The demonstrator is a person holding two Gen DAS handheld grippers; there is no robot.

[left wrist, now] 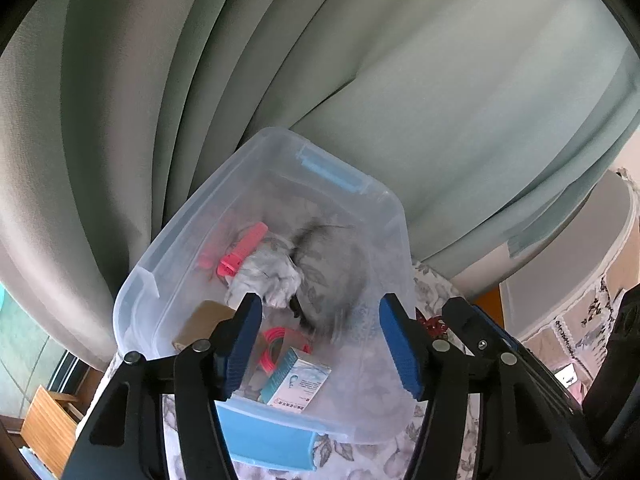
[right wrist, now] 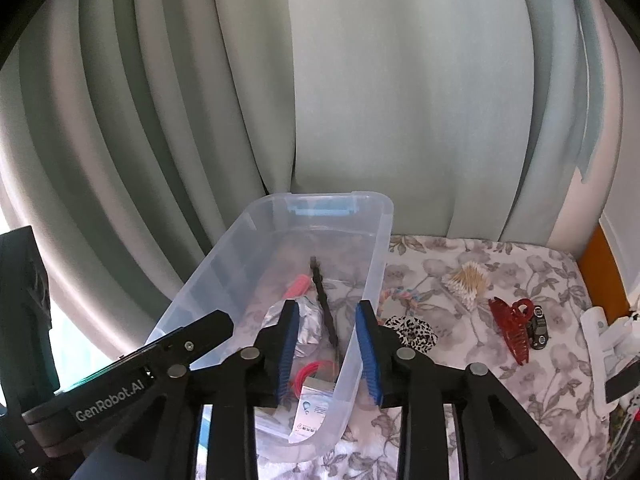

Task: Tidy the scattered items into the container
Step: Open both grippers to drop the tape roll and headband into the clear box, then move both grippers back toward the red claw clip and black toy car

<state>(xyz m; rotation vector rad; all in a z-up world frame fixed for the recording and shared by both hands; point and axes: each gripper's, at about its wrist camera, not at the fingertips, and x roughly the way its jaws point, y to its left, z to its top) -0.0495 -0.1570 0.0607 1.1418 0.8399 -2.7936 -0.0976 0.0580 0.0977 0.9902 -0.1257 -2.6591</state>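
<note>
The remaining items, nearest the leopard scrunchie (right wrist: 412, 330), are being shown right of the container (right wrist: 376, 240), beside the right tool (right wrist: 327, 346), both tools part-open and empty.

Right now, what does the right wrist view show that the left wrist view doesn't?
Only right wrist: cotton swabs, whole red hair claw, spotted scrunchie, braided rope on the floral cloth, outside the bin.
Only left wrist: cardboard box in the bin, a wooden chair.
Both: clear bin, pink clip, pink cord, medicine box, curtain.
</note>
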